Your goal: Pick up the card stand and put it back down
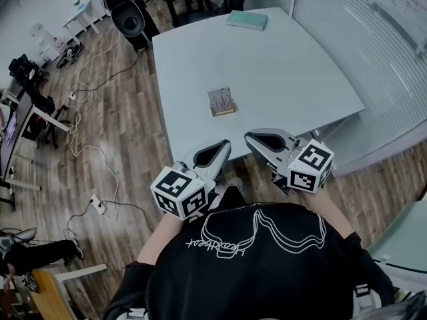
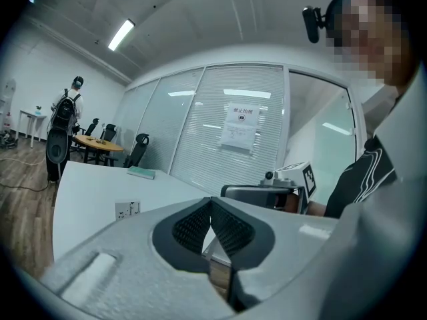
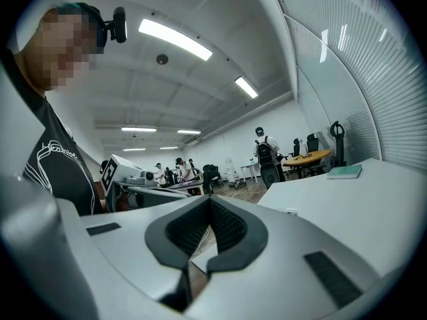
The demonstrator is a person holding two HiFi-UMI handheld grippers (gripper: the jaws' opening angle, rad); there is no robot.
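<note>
A large pale worktop [image 1: 280,72] is seen from above, and everything else is placed against it. The left gripper [image 1: 222,148] and the right gripper [image 1: 251,139] are held side by side at the worktop's near edge, with their tips pointed toward the worktop. The fingers [image 2: 193,229] of the left gripper are pressed together with nothing between them. The right gripper's fingers [image 3: 230,227] are likewise closed on nothing. A teal book [image 1: 247,20] is laid flat near the worktop's far edge. The card stand [image 1: 221,102] is set upright on the worktop's near half, untouched and well apart from both grippers. What appears to be a printed card is carried in it, though the print is too small to be read.
</note>
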